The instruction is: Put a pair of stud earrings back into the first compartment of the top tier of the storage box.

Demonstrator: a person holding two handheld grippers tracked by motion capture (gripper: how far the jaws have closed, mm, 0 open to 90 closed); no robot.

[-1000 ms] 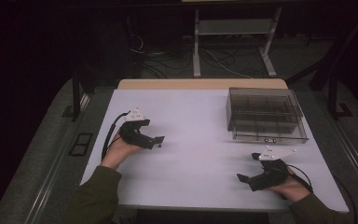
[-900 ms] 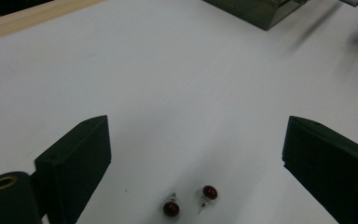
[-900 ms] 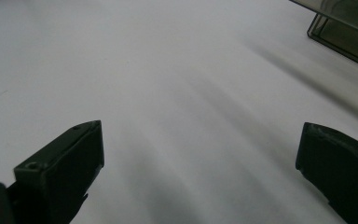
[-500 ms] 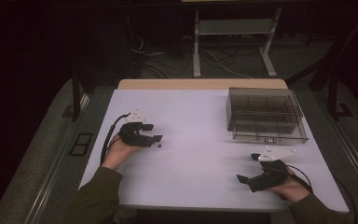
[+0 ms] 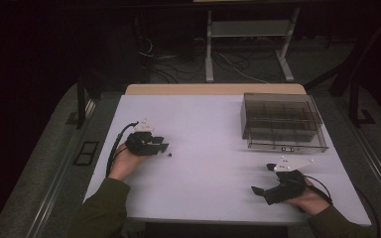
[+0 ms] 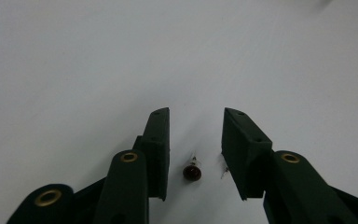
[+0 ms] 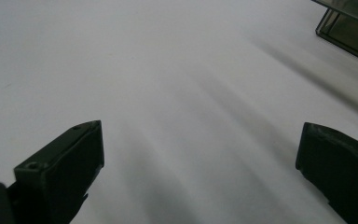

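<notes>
White table under dim light. Left gripper at left-centre of high view; jaws just closing, gap narrowed, not yet pinching. Small dark-red bulb lies on table between left jaws in lower centre of left gripper view, clear of both pads; in high view, dark speck just right of jaw tips. Right gripper at lower right of high view, jaws spread wide, nothing between. Smoky clear box at upper right, well apart from both grippers.
</notes>
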